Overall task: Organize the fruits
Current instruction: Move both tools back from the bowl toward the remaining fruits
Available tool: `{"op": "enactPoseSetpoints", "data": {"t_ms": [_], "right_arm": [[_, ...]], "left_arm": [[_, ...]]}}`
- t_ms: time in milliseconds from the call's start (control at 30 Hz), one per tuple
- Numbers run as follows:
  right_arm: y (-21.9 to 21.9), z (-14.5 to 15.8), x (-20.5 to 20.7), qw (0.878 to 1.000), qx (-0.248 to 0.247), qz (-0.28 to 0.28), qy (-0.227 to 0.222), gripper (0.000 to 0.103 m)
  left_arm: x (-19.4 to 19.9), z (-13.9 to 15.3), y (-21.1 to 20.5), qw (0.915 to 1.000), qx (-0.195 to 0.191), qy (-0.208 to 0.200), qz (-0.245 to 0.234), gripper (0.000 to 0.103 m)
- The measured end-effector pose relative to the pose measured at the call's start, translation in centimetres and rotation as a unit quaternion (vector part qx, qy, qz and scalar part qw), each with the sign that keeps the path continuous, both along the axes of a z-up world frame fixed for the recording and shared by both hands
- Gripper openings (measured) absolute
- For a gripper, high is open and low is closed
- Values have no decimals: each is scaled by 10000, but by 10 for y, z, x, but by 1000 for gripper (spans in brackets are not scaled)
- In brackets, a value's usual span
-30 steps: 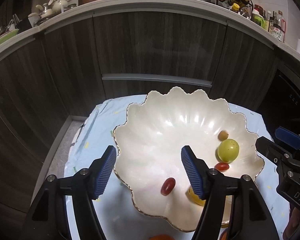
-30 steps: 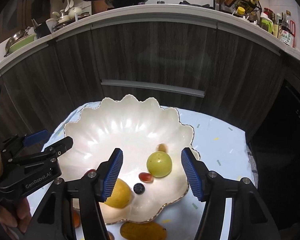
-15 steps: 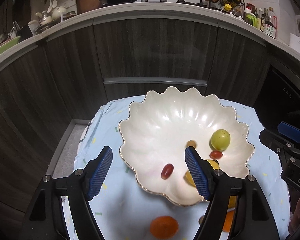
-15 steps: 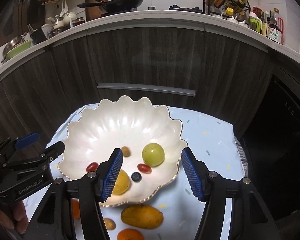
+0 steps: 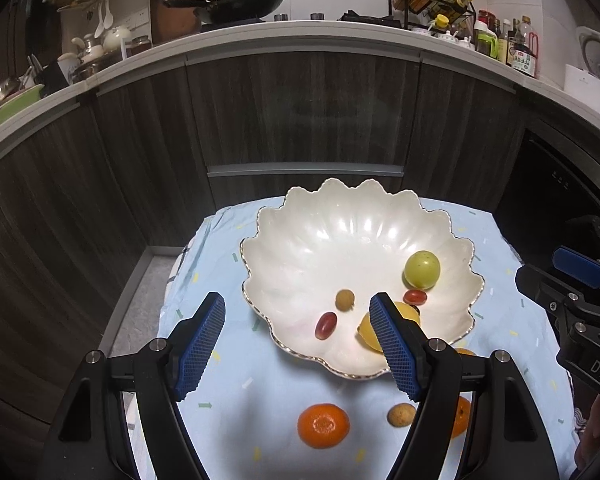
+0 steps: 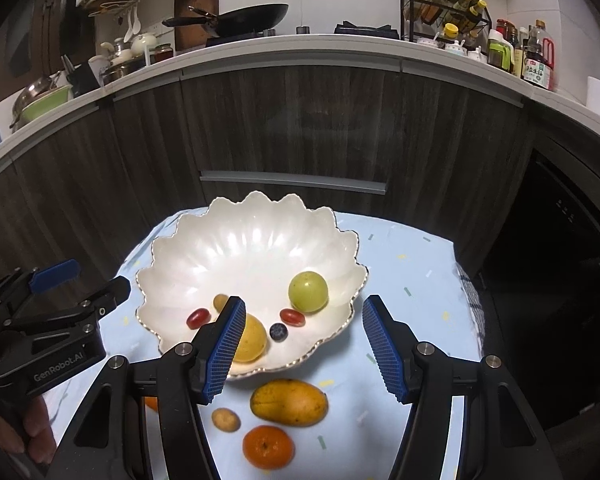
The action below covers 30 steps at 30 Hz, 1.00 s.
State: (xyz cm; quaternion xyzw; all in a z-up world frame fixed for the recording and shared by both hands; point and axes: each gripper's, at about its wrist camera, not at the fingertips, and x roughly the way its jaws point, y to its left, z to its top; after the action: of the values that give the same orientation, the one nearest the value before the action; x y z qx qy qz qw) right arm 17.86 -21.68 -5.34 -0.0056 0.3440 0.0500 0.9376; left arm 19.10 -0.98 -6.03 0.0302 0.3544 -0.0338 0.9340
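A white scalloped bowl on the light blue tablecloth holds a green fruit, a yellow fruit, two red cherry tomatoes, a blueberry and a small brown fruit. In front of the bowl lie a mango, a tangerine and a small brown fruit. My left gripper is open and empty above the bowl's near-left rim. My right gripper is open and empty above the bowl's near-right rim.
The small table stands against dark wood cabinets with a drawer handle. The counter above carries a wok, a spice rack and bottles. The floor drops off to the left of the table.
Both grippers have pulled back and up from the bowl. The fruits in front of the bowl have come into view. Both stay open and empty.
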Motion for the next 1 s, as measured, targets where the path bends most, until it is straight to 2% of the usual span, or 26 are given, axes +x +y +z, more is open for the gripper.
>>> {"op": "enactPoseSetpoints", "data": {"t_ms": [333, 1000], "right_arm": [[-2, -4, -16, 10000, 15, -11, 25, 62], [2, -30, -40, 9995, 18, -21, 314, 62]], "left_arm": [[-20, -4, 0, 10000, 43, 36, -73, 74], [-41, -30, 0, 9993, 150, 217, -260, 74]]}}
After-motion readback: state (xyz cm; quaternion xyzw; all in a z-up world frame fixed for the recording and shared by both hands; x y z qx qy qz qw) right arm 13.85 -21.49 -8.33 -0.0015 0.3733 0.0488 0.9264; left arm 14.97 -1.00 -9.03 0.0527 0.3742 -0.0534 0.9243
